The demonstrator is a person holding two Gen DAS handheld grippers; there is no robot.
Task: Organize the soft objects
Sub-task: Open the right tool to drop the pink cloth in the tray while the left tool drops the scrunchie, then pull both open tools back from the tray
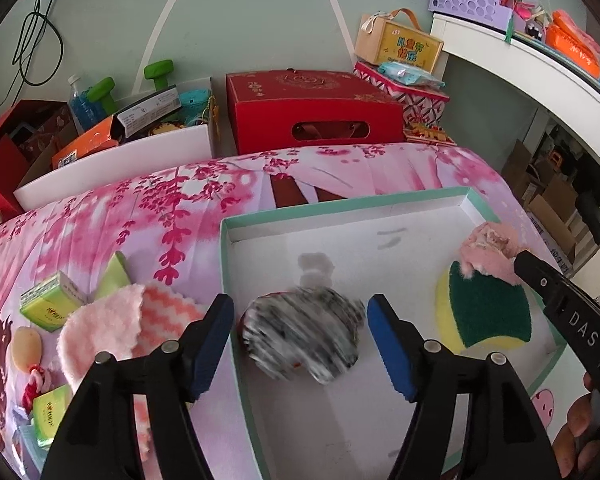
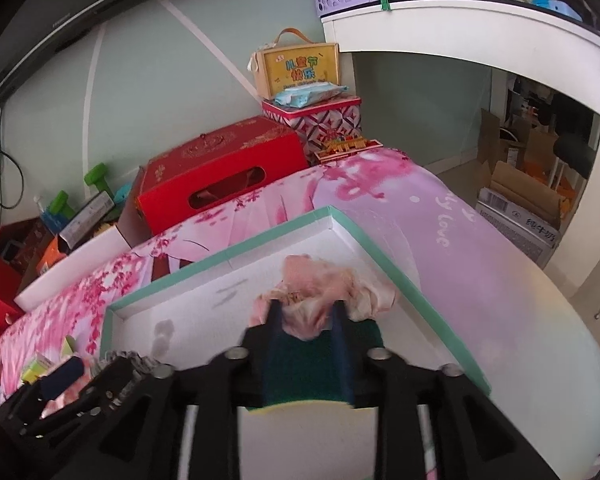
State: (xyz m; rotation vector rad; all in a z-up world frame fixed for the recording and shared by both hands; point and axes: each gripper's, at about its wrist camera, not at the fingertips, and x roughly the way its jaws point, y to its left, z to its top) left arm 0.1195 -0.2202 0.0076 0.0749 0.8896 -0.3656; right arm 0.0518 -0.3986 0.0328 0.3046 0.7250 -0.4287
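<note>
1. Grey-and-white striped fuzzy fabric, a soft bundle [image 1: 302,330] blurred in the left wrist view, lies inside the shallow white cardboard tray with a mint-green rim [image 1: 236,272]. Our left gripper [image 1: 300,344] hangs over it with its blue-padded fingers [image 1: 210,346] spread wide, one on each side, and we cannot tell whether they touch it. We judge it light and squashy, best pinched across its thick middle. Further right in the tray sits a green-and-yellow scouring sponge [image 1: 486,314], with a fluffy pink plush cloth [image 1: 488,248] overlapping its far edge. On the floral pink bedsheet [image 1: 140,208], a pale pink fleece cloth [image 1: 100,320] waits outside the tray.

2. From the right wrist view, our right gripper [image 2: 306,322] is closed on the pink plush cloth [image 2: 320,284], its fingers pressing the pile above the sponge [image 2: 308,364]. Limp and light, it should bunch under any grip, so a deep hold seems safest.
</note>
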